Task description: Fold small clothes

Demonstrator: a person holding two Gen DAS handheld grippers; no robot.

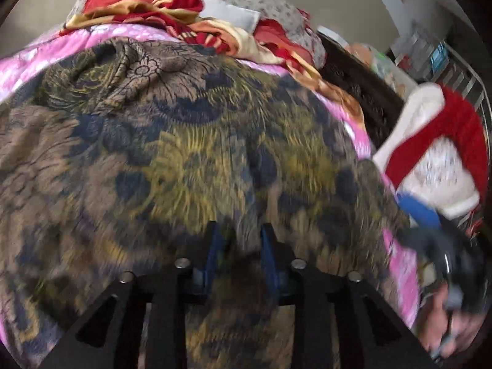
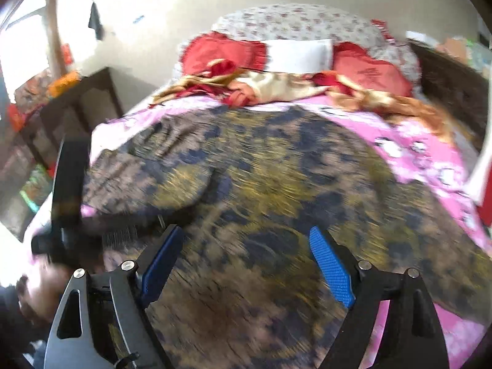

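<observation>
A brown, navy and gold floral garment (image 1: 172, 153) lies spread over the pink bedsheet; it also fills the right wrist view (image 2: 261, 184). My left gripper (image 1: 240, 240) sits low on it, blue fingers close together with a fold of the fabric between them. My right gripper (image 2: 246, 258) hovers over the garment's near part with its blue fingers (image 2: 330, 264) wide apart and empty. The right gripper also shows at the right edge of the left wrist view (image 1: 424, 215), and the left one at the left of the right wrist view (image 2: 70, 215). Both views are motion-blurred.
A pink sheet (image 2: 430, 160) covers the bed. A red and gold blanket (image 2: 261, 89), red pillows (image 2: 366, 70) and a white pillow (image 2: 298, 52) lie at the head. A red and white garment (image 1: 436, 147) hangs at the right. A dark wooden frame (image 2: 452, 86) borders the bed.
</observation>
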